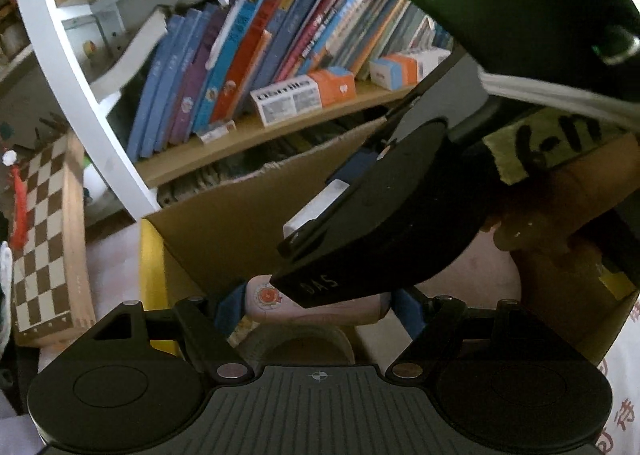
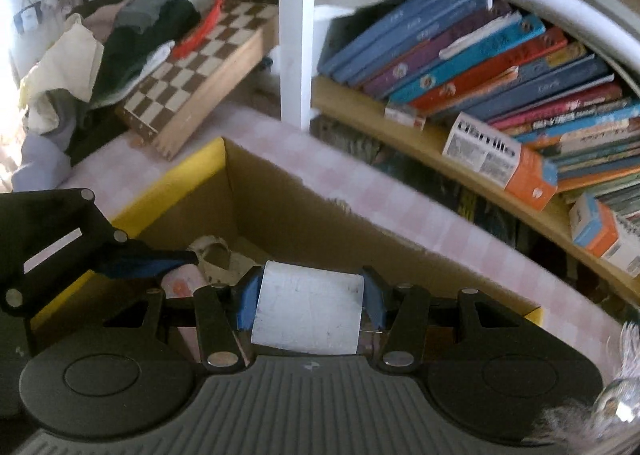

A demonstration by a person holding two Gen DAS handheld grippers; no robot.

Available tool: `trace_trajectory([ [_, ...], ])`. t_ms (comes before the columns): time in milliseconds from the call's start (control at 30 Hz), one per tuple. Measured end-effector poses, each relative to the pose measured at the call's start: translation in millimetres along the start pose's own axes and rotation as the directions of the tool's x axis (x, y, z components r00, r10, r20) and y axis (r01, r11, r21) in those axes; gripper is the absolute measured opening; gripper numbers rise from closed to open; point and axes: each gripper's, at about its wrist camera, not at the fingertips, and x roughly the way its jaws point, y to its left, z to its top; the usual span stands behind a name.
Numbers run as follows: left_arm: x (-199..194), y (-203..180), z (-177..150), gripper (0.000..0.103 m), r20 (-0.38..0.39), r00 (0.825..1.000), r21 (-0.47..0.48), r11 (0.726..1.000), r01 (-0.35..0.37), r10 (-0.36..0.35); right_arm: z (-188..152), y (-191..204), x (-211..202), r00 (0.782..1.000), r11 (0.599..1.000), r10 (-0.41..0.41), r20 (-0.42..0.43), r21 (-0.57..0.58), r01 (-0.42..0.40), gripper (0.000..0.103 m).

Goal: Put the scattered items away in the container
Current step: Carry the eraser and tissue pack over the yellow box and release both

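- Jaws of the right gripper (image 2: 310, 305) clamp a white box (image 2: 308, 311) between blue pads; it hangs over the cardboard container (image 2: 280, 199)
- Left gripper (image 1: 316, 313) holds a pink pouch (image 1: 320, 305), jaws fairly wide, inside the same container
- Bookshelf (image 2: 404, 127) beyond

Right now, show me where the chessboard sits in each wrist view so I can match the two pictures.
Left wrist view: chessboard at the far left edge, standing steeply beside the white shelf post.
Right wrist view: chessboard upper left, tilted against a clothes pile.
Shared landmark: the white shelf post, with the book row to its right in both.
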Motion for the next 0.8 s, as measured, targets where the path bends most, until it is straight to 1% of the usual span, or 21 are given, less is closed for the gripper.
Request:
trace_trajectory([
  [200, 3.9, -1.3, 1.2, 0.079, -0.027, 1.0, 0.002, 1.0, 0.01, -0.01, -3.9, -6.2, 12.4, 0.998, 1.0, 0.017, -0.052, 0.014, -0.016, 0.05],
  [367, 5.3, -3.0, 2.7, 0.079, -0.045, 0.999, 0.009, 1.0, -0.004, 0.004, -6.7, -10.6, 19.6, 0.995, 0.998, 0.036, -0.088, 0.052, -0.031, 0.05],
  [400, 5.4, -3.2, 2.8, 0.079, -0.046, 0.999, 0.011, 1.0, -0.006, 0.006, -6.6, -10.5, 18.7, 0.996, 0.998, 0.04, -0.082, 0.055, -0.036, 0.05],
  [500, 4.9, -5.3, 2.5, 0.08, -0.048, 0.999, 0.021, 0.999, -0.024, 0.025, -5.5, -8.7, 15.2, 0.997, 0.998, 0.047, -0.066, 0.045, -0.044, 0.055],
  [600, 1.3, -8.2, 1.8, 0.08, -0.034, 0.998, 0.033, 0.998, -0.053, 0.054, -3.5, -7.3, 10.1, 0.998, 0.998, 0.047, -0.048, 0.043, -0.045, 0.058],
  [667, -1.7, -9.0, 2.4, 0.08, -0.027, 0.997, 0.036, 0.997, -0.065, 0.066, -2.5, -6.8, 5.1, 0.998, 0.998, 0.046, -0.031, 0.044, -0.045, 0.062],
  [800, -13.2, -10.6, 4.0, 0.081, 0.005, 0.996, 0.031, 0.996, -0.089, 0.089, 0.0, -4.8, -9.5, 0.999, 0.997, 0.049, 0.011, 0.053, -0.049, 0.064],
])
